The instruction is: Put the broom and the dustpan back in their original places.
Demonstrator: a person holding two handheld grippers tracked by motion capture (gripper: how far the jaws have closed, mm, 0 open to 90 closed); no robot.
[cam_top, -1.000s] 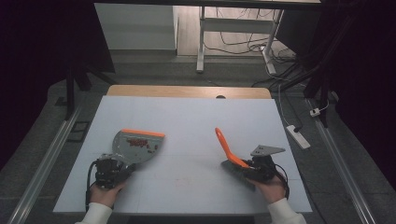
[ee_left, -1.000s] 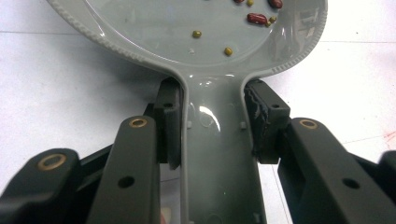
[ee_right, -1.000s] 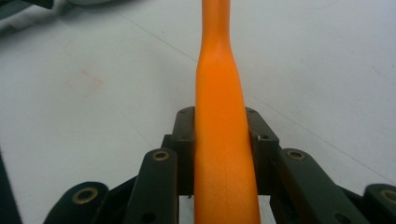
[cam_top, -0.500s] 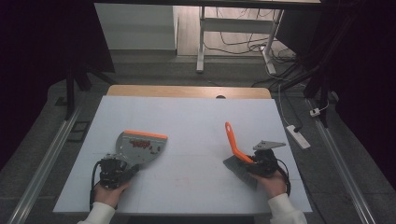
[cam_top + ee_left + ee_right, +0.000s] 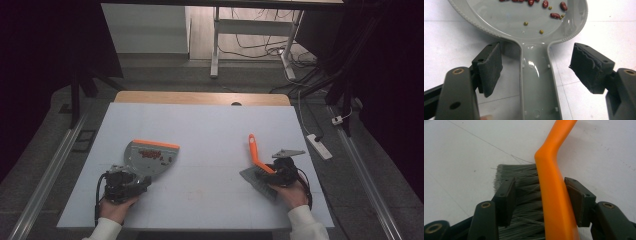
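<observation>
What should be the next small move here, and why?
Probably draw both tools back. The left tool has just opened around the dustpan handle, pads clear of it; the right tool has just opened around the brush. Both lie on the table.

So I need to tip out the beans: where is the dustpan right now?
In the high view the dustpan lies flat on the white table at its left, its handle between the open jaws of the left claw, across from the brush.
</observation>
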